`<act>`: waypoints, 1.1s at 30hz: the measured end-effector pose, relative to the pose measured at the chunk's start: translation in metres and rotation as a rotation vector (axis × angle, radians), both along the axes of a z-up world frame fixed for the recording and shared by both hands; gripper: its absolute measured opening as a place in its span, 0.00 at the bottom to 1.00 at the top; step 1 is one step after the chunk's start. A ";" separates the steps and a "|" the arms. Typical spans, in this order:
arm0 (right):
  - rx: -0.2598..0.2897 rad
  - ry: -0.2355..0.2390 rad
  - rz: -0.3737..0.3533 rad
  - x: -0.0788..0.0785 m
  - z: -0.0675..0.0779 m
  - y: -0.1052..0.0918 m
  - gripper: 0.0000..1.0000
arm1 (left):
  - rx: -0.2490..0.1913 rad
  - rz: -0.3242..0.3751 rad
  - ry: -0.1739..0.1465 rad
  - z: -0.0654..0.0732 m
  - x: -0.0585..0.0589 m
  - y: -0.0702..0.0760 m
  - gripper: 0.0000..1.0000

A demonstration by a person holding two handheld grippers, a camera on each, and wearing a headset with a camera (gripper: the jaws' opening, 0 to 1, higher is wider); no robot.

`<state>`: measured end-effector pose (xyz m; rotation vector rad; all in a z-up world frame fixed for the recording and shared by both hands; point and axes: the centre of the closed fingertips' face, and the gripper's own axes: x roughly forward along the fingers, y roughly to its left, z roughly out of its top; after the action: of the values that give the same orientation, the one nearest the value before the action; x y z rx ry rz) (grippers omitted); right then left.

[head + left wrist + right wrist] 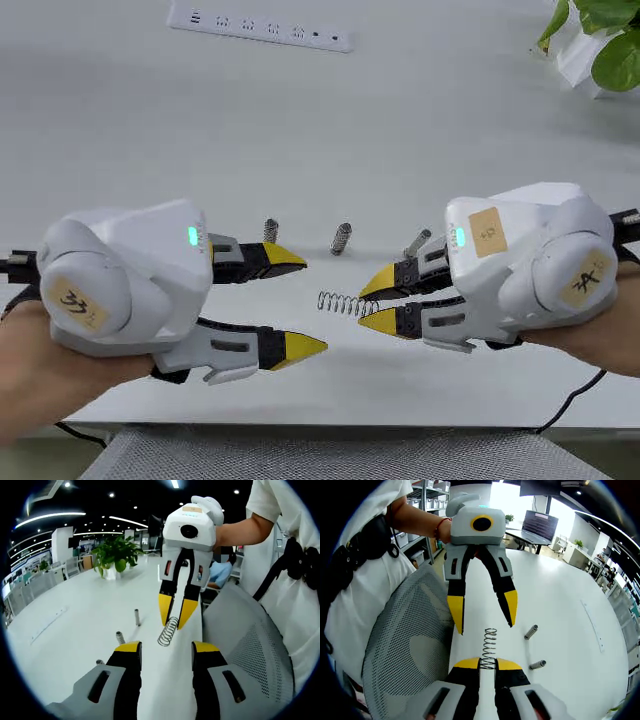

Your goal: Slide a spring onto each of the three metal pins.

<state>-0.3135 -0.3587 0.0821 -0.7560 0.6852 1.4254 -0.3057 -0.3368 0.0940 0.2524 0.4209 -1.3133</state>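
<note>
Head view, nearest the person: the left gripper [296, 300] has its yellow-tipped jaws spread wide with nothing between them. Facing it, the right gripper [378, 301] is clamped on one end of a spring [345, 303], held level above the white table [300, 140], free end toward the left gripper. Beyond, three metal pins [341, 238] sit in a row on the table. Farther back are a power strip [260, 27] and a plant [605, 40].
</note>
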 end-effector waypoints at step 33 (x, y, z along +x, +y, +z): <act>-0.061 -0.057 0.084 -0.009 0.013 0.000 0.06 | 0.082 -0.113 -0.071 0.008 -0.009 -0.010 0.07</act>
<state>-0.3229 -0.3590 0.0947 -0.8793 0.6613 1.4589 -0.3143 -0.3473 0.1019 0.3949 0.4059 -1.3944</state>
